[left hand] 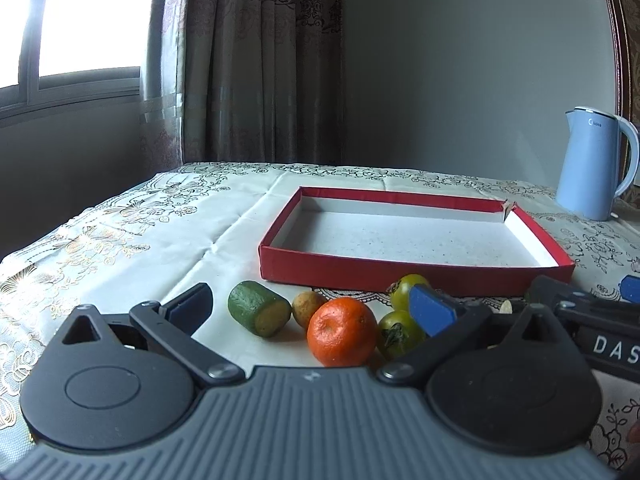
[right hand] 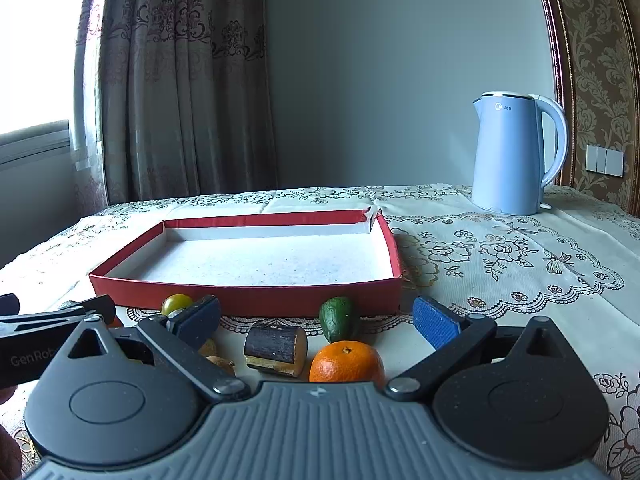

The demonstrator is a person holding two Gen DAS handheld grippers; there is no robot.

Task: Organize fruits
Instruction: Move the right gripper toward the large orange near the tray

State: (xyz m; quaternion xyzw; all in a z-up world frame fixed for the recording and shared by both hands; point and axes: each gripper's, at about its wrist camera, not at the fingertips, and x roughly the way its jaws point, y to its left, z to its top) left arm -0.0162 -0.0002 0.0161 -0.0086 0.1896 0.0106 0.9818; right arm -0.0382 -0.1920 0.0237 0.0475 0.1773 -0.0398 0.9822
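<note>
The red tray (left hand: pixel 416 276) is lying near the middle of the surface (left hand: pixel 168 240), and nothing is sitting inside it, so I judge that the sorting is not yet begun. All the fruits are waiting in a loose row on the surface just in front of the tray's near wall.

In the left wrist view, the left gripper (left hand: pixel 312 306) is standing wide open and is holding nothing. Between its fingers are lying a cut green fruit (left hand: pixel 258 314), a small brown fruit (left hand: pixel 306 308), a mandarin (left hand: pixel 342 336) and two green tomatoes (left hand: pixel 400 318), all close together and some touching.

In the right wrist view, the right gripper (right hand: pixel 316 320) is also wide open and empty. Before it are sitting a second mandarin (right hand: pixel 346 362), a dark cut piece (right hand: pixel 276 350) that I cannot identify, and a green avocado-like fruit (right hand: pixel 338 318). A yellowish tomato (right hand: pixel 176 303) is lying by the tray's near left corner.

A blue kettle (right hand: pixel 516 152) is standing toward the far right corner of the surface, well apart from the fruits.

Everything is remaining to do: each fruit, it seems, is needing to go into the tray.
</note>
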